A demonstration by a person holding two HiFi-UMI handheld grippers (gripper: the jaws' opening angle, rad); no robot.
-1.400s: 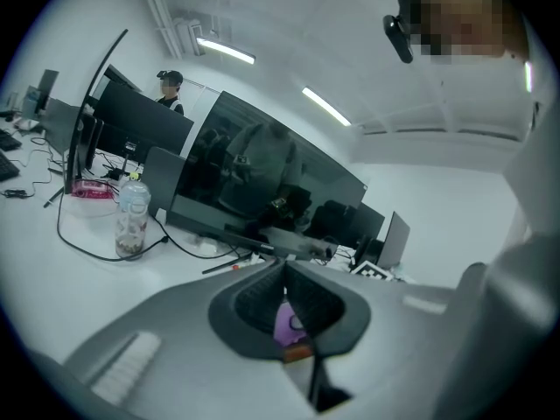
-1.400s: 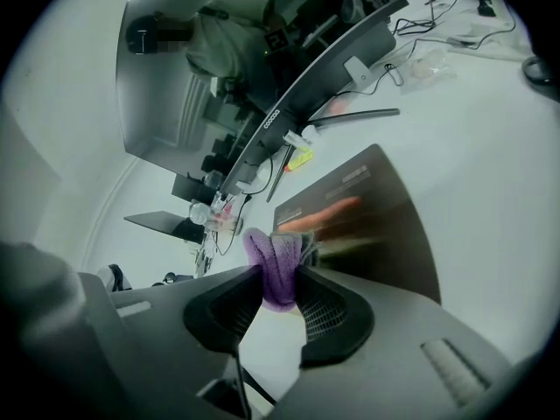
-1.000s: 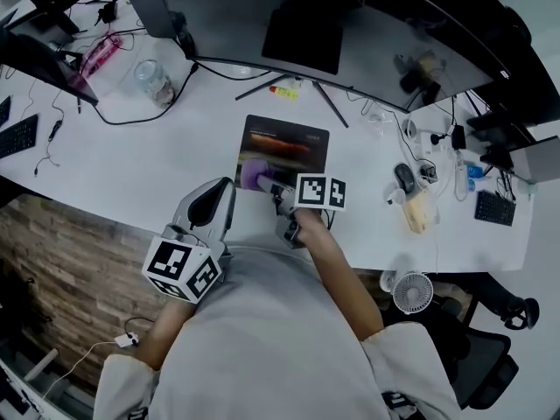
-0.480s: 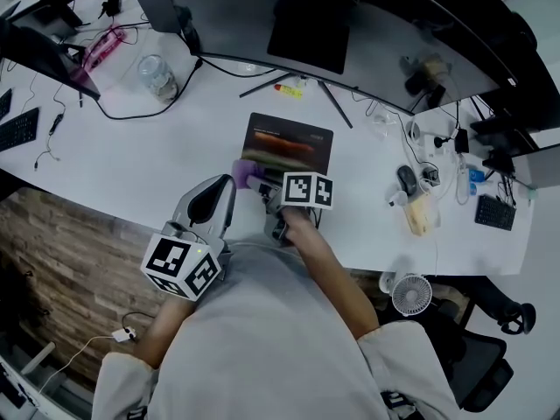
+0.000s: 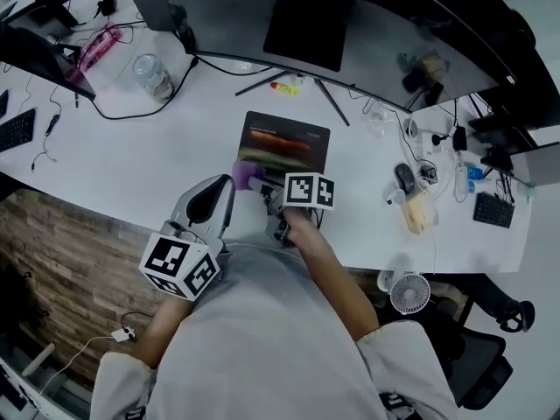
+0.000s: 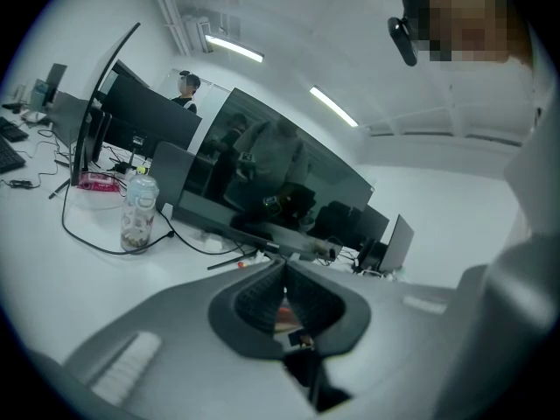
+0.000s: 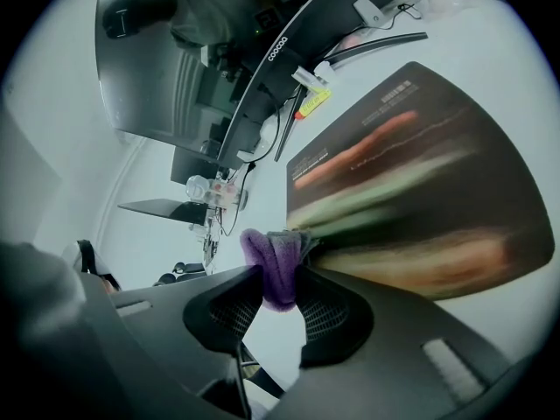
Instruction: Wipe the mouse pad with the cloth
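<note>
Left tool (image 6: pixel 284 300) hangs nearest the person, above the near edge of the bench (image 5: pixel 175 138), with its jaws pressed together and nothing between them; it plays no part in the wiping. Just beyond it, the right tool (image 7: pixel 278 287) has its jaws clamped on a bunched purple cloth (image 7: pixel 273 261), which bulges out past the tips. The cloth sits at the near left corner of the mouse pad (image 5: pixel 284 143), half on the pad and half over the white bench top beside it. The dark pad lies flat in the middle of the bench. Farther back, the feet of a wide monitor (image 5: pixel 297 24) stand at the pad's far edge, with a small yellow marker (image 5: pixel 283 87) between them. A clear jar (image 5: pixel 150 77) stands towards the far left.

Wiping looks to be under way, as the pad's print is smeared in the right gripper view. No damp trace or dirt shows, so how much is done cannot be told. The far and right parts probably remain.
</note>
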